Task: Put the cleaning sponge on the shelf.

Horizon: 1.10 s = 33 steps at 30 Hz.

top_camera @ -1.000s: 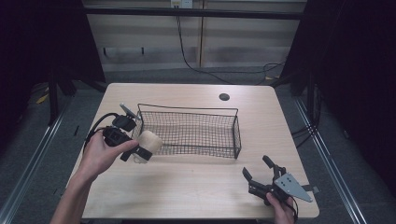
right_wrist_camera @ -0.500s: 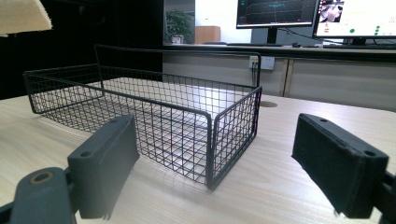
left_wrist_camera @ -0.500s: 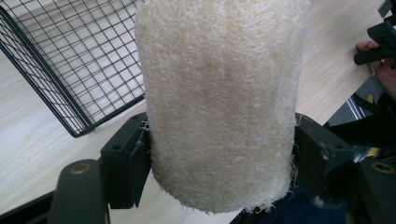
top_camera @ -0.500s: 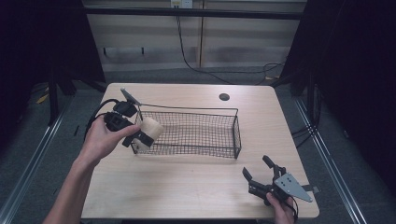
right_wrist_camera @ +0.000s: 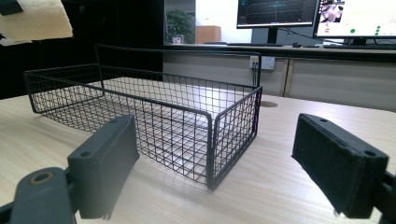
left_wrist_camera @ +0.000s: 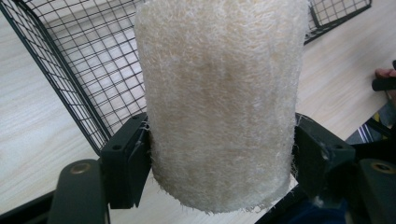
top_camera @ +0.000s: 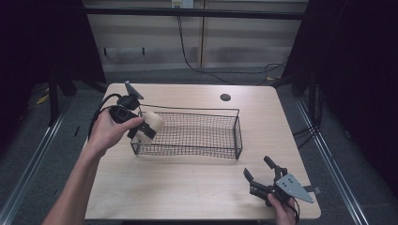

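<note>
My left gripper [top_camera: 143, 129] has its fingers [left_wrist_camera: 126, 168] clenched on a pale, fibrous roll [top_camera: 151, 123], one finger on each side of its lower part. In the left gripper view the roll [left_wrist_camera: 219, 102] stands lengthwise straight out from the fingers, its long axis running away from me.

In the high view the roll hangs at the basket's [top_camera: 187, 133] left end, at about 9 o'clock on the wire frame, over or just at the rim; I cannot tell whether it touches the wire. The open mesh floor lies from the roll toward 3 o'clock and down. That is the relation the drop turns on, I judge: a little farther in, then lower.

My left hand [top_camera: 108, 133] reaches in from 7 o'clock, wrist bent toward the basket.

My right gripper [top_camera: 263, 180] rests on the surface [top_camera: 178, 187] at 5 o'clock, well apart from the basket, fingers [right_wrist_camera: 105, 163] spread wide and holding nothing.
</note>
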Motion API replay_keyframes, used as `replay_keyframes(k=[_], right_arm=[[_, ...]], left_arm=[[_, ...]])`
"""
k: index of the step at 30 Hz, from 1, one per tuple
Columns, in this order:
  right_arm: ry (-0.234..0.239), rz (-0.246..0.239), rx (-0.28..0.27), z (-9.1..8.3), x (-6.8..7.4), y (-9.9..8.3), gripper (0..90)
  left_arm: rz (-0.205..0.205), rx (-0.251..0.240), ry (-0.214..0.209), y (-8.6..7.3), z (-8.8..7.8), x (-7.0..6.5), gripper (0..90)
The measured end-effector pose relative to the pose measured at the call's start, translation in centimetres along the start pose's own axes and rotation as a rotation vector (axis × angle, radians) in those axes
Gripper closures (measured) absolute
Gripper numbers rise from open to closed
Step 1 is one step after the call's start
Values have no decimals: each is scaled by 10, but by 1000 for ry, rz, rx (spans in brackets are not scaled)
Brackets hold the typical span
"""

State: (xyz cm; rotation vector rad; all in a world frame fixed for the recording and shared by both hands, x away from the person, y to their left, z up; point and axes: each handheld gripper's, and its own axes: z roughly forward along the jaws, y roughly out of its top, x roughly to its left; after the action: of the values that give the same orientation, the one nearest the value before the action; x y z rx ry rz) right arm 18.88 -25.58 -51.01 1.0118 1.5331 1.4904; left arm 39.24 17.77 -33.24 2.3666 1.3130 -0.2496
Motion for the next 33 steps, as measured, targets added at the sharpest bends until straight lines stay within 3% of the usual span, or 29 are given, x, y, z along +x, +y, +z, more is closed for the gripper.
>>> replay_keyframes(k=[5,8,13,14,19,25,33], right_arm=[[0,0,-1,0,0,0,136],[1,1,-1,0,0,0,136],[1,0,-1,0,0,0,136],[1,1,-1,0,0,0,136],[2,-1,-2,0,0,0,136],[3,-2,-2,0,0,0,136],[4,-2,-1,0,0,0,136]], left_arm=[[-45,1,28,5,6,3,284],[-51,1,39,8,10,4,284],[-72,3,102,18,19,-1,284],[-61,14,98,19,19,-1,284],[-90,7,119,25,26,-4,284],[-172,-22,132,29,34,-2,284],[-175,2,170,30,45,3,284]])
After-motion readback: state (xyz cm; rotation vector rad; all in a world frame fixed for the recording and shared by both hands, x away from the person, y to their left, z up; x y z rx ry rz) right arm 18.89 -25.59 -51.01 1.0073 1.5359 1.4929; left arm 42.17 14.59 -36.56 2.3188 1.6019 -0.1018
